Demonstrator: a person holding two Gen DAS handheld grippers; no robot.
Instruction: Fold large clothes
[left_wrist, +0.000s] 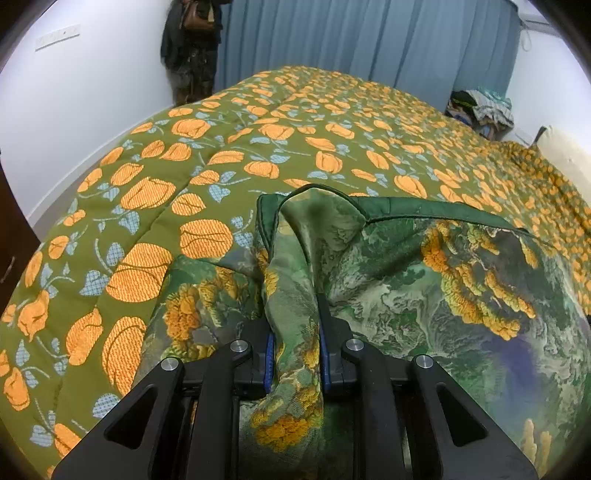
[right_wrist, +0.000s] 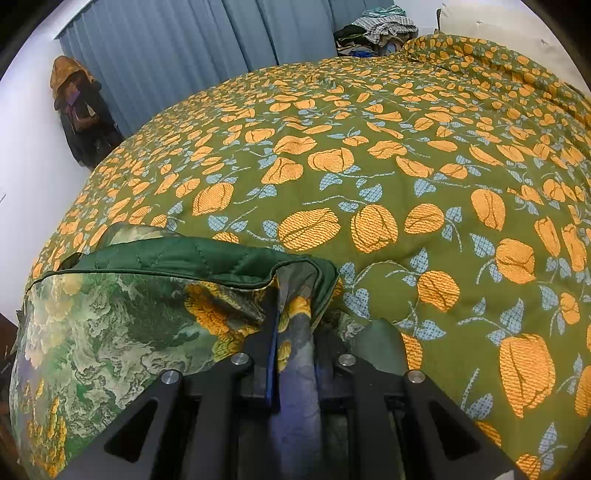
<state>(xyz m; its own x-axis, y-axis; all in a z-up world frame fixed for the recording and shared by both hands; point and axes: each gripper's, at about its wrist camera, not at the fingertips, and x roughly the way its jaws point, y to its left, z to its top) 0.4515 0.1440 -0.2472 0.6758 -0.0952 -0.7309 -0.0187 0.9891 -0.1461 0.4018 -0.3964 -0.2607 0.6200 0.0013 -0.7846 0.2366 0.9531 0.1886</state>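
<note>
Nearest the left wrist camera, the left hand-held gripper (left_wrist: 295, 325) is clenching a bunched corner of the green printed garment (left_wrist: 424, 277), cloth rising between its blue pads toward 12 o'clock. In the right wrist view the right hand-held gripper (right_wrist: 293, 332) is pinching the other corner, its fingers closing on the fabric. Holding both corners is probably letting the person carry one edge across for a fold. The garment is lying on the bed, on the floral bedspread (right_wrist: 369, 177), its dark green bound edge (right_wrist: 192, 258) curling up just beyond the fingers. Past that edge, from 10 to 2 o'clock, the bedspread is lying bare, giving open room. Farther off, blue curtains (right_wrist: 166, 55) are hanging and a clothes pile (right_wrist: 380, 29) is sitting at 1 o'clock
</note>
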